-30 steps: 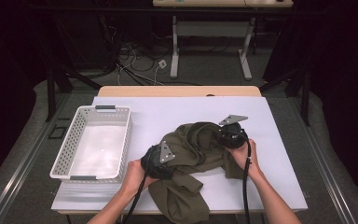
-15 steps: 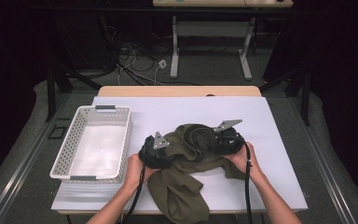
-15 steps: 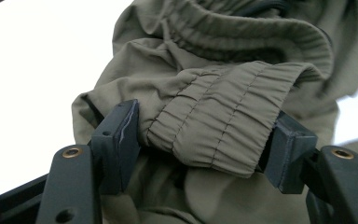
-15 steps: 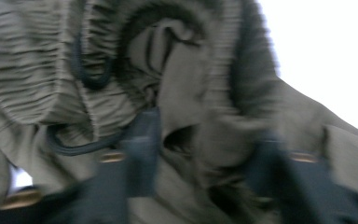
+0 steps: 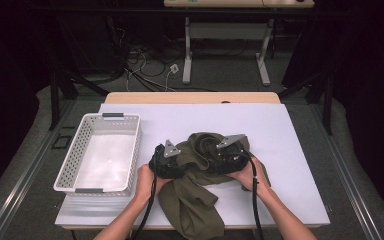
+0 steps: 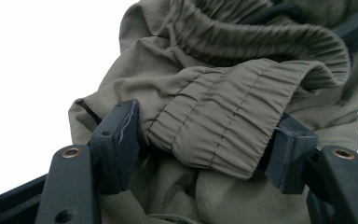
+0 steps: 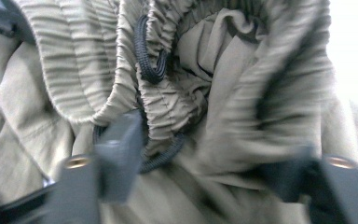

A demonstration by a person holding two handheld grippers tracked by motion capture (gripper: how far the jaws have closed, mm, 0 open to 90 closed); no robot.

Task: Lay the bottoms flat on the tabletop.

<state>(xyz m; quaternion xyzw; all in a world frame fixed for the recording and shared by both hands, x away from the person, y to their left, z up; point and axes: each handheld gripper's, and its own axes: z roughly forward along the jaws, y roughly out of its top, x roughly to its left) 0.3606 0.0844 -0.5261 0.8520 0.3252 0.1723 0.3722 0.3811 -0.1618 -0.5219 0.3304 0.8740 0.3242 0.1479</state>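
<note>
- In the high view, even light from above brightens the white counter (image 5: 280,130), while the room around and behind it sinks into near black.
- Shadows there are soft and short; the picture is a little grainy.
- The left gripper view is sharp on the olive cloth (image 6: 223,126), but the background is blown out to plain white.
- The right gripper view is smeared by motion blur, worst toward the right edge.

Each hand-held gripper is black. The left hand-held gripper (image 5: 166,161) and the right hand-held gripper (image 5: 228,152) both carry a grey three-cornered plate on top and trail a black cable. In the gripper views, the jaws are dark blue-grey blocks on black arms with brass-coloured screw eyelets. The forearms are bare, without sleeves.
</note>
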